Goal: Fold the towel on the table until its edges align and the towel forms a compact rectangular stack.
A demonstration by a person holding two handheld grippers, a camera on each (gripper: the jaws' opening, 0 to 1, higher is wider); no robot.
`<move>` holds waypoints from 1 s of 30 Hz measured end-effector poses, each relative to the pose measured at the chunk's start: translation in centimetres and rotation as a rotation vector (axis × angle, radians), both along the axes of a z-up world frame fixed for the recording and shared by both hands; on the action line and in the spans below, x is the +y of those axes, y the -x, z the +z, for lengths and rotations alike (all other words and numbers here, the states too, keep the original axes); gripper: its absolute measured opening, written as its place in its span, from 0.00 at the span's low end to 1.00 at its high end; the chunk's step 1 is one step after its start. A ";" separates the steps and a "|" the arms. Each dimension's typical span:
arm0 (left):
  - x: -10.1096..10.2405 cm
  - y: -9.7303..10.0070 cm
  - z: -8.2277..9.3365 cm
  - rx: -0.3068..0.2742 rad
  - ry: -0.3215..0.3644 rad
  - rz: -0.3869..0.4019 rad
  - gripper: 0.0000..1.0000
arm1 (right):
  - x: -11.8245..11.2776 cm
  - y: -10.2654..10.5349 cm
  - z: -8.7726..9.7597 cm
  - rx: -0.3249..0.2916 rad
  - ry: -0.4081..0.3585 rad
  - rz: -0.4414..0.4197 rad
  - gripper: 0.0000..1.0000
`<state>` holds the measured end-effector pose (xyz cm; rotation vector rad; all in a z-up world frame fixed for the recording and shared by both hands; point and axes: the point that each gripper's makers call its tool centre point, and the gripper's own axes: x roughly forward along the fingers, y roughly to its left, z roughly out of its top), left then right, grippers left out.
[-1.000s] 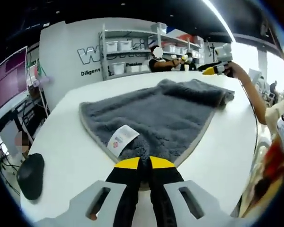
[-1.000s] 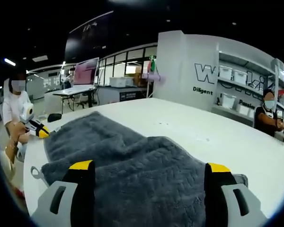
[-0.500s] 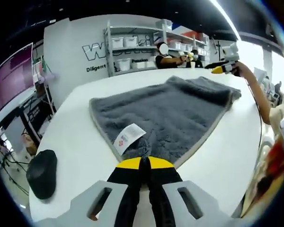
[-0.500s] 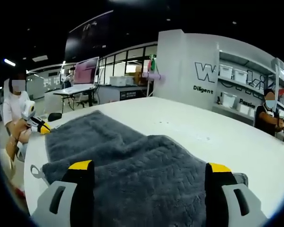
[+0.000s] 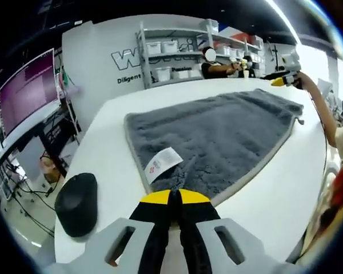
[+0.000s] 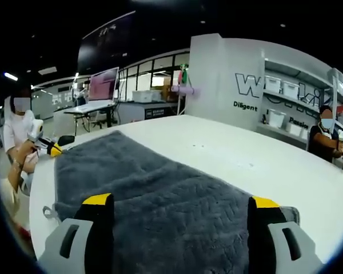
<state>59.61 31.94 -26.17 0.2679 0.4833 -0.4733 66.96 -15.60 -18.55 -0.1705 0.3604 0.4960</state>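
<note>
On white table (image 5: pixel 103 154): grey towel (image 5: pixel 217 137) spread flat, white care label (image 5: pixel 163 164) at near corner. Left gripper (image 5: pixel 174 200) at that corner, jaws pressed together; whether cloth is pinched cannot be told. Right gripper (image 6: pixel 180 220) at opposite towel edge (image 6: pixel 177 222), jaws spread wide astride cloth. Black mouse (image 5: pixel 76 203) near table's left edge.

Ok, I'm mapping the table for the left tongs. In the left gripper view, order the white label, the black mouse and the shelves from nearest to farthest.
1. White label: on the towel's near edge, just ahead of the left tongs.
2. Black mouse: off to the left on the table.
3. Shelves: against the far wall.
</note>
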 end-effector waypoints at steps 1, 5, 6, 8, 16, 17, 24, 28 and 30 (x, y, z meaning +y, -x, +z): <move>0.1 0.0 0.0 0.001 0.000 0.003 0.03 | 0.0 0.0 0.0 -0.001 0.000 0.000 0.99; 0.5 -0.3 -0.2 0.008 0.017 0.009 0.03 | 0.1 0.1 0.1 0.001 -0.002 0.002 0.99; 0.5 -0.3 -0.1 0.010 0.023 0.007 0.03 | 0.1 0.1 0.0 0.001 -0.002 0.003 0.99; 0.8 -0.4 -0.1 0.012 0.023 0.012 0.03 | 0.1 0.1 0.0 0.003 0.000 0.006 0.99; 1.3 -0.7 -0.2 0.010 0.073 0.037 0.05 | 0.2 0.2 0.1 0.004 -0.001 0.011 0.99; 1.2 -0.6 -0.2 0.013 0.086 0.041 0.06 | 0.2 0.3 0.1 0.004 -0.001 0.012 0.99; 0.2 -0.5 0.4 0.008 0.132 0.030 0.33 | 0.2 0.3 -0.1 0.009 -0.005 0.011 0.99; -0.9 -1.3 2.6 -0.099 0.163 0.012 0.42 | 0.0 0.2 -0.3 0.015 -0.005 0.005 0.99; -1.8 -1.6 4.5 -0.163 0.248 -0.005 0.45 | -0.1 0.2 -0.3 0.015 -0.004 0.003 0.99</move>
